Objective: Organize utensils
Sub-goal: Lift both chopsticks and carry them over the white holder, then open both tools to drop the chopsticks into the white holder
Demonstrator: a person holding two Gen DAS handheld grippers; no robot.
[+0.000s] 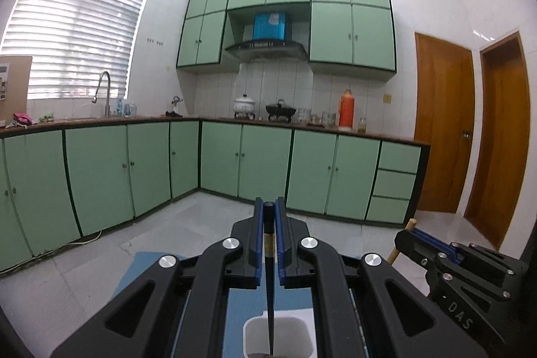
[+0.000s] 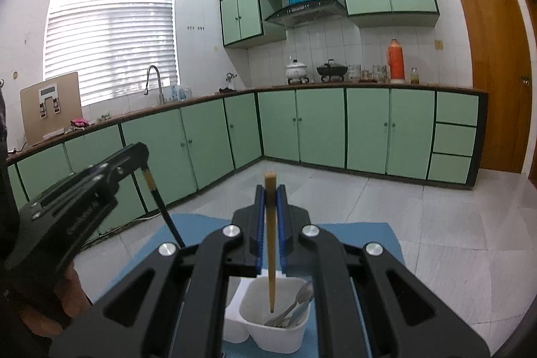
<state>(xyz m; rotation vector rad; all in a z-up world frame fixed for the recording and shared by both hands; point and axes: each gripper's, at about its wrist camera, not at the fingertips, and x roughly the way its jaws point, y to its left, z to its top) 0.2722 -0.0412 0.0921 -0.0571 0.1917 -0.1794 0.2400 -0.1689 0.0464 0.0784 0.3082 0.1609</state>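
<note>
My left gripper [image 1: 268, 207] is shut on a black chopstick [image 1: 268, 260] that hangs tip-down over a white utensil holder [image 1: 246, 338]. In the right wrist view the right gripper [image 2: 270, 193] is shut on a light wooden chopstick [image 2: 271, 244], whose tip reaches into the holder [image 2: 278, 338] beside a few metal spoons [image 2: 298, 304]. The holder stands on a blue mat [image 2: 362, 240]. Each gripper shows in the other's view: the left gripper [image 2: 142, 158] with its black chopstick [image 2: 164, 213], the right gripper [image 1: 404, 235] with its wooden chopstick [image 1: 399, 244].
A person's hand [image 2: 70, 287] holds the left gripper. Green base cabinets [image 1: 261, 163] run along two walls under a counter with pots [image 1: 245, 104], an orange flask [image 1: 346, 108] and a faucet [image 1: 104, 89]. Wooden doors [image 1: 443, 123] stand at the right. Pale floor tiles [image 2: 436, 223] surround the mat.
</note>
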